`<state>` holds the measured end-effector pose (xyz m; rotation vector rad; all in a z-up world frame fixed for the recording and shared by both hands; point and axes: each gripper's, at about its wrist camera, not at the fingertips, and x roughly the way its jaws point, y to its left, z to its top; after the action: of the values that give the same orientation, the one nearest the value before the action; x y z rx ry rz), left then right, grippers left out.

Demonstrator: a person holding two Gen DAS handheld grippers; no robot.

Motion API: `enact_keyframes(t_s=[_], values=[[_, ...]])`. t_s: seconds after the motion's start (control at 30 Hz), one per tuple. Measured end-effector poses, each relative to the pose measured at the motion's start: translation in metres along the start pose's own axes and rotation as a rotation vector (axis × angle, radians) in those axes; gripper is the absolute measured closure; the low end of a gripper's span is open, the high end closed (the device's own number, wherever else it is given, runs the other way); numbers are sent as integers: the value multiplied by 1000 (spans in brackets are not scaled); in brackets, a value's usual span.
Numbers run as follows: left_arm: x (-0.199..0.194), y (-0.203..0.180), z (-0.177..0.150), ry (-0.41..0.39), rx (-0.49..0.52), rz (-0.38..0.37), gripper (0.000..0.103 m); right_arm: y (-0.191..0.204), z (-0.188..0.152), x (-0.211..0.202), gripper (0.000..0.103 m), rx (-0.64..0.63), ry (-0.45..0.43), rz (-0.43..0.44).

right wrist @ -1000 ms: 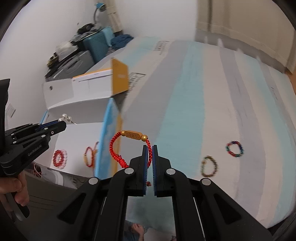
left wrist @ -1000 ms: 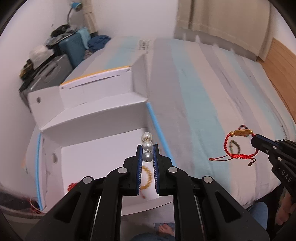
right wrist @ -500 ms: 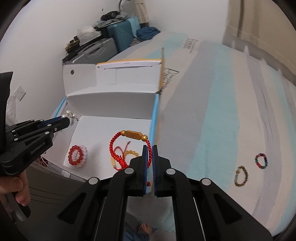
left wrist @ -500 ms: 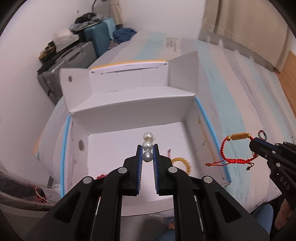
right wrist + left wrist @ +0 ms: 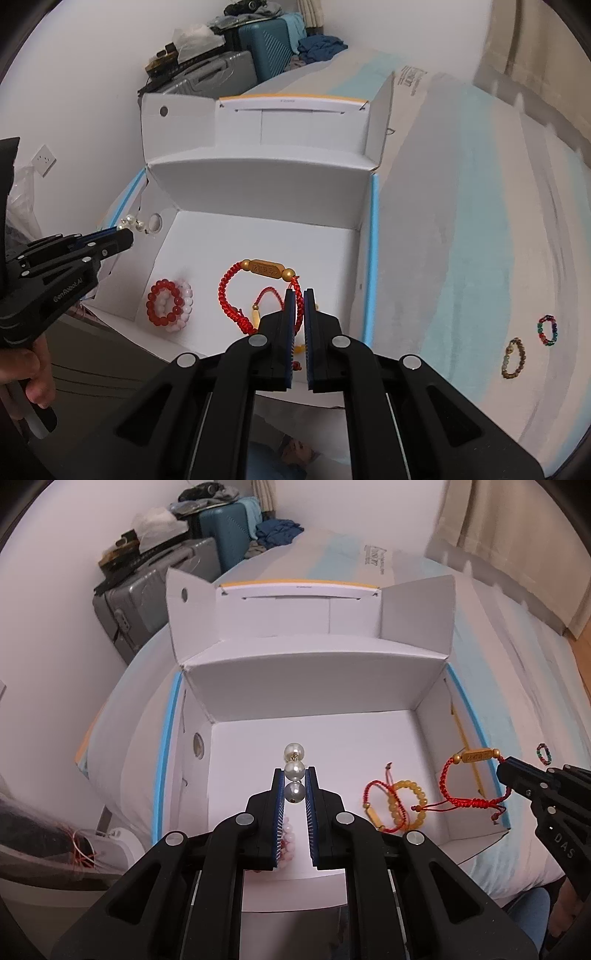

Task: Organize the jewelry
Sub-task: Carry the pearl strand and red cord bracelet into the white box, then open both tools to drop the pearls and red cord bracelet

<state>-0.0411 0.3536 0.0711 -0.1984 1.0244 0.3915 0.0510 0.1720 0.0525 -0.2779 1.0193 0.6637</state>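
Note:
My left gripper [image 5: 294,775] is shut on a pearl strand [image 5: 294,771] and holds it over the open white box [image 5: 314,686]. My right gripper [image 5: 299,295] is shut on a red cord bracelet with a gold bar [image 5: 266,271], held above the box floor; this bracelet also shows in the left wrist view [image 5: 469,775]. On the box floor lie a red and a pink bead bracelet [image 5: 168,306], a yellow bead bracelet [image 5: 408,805] and another red cord bracelet [image 5: 375,797].
The box sits on a striped bed [image 5: 480,221]. A brown bead bracelet [image 5: 514,358] and a multicoloured bead bracelet [image 5: 547,329] lie on the bed to the right. Suitcases [image 5: 155,590] stand by the wall behind the box.
Both grippers have moved left, from over the bed to over the open box, each still holding its piece. The box floor and its bracelets have come into view.

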Motion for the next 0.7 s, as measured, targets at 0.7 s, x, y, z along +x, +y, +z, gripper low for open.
enact_keyframes(t_s=[0.7], values=[[68,34,-28,126,-45,-19,93,15,-7,79,99,-18,149,-18]])
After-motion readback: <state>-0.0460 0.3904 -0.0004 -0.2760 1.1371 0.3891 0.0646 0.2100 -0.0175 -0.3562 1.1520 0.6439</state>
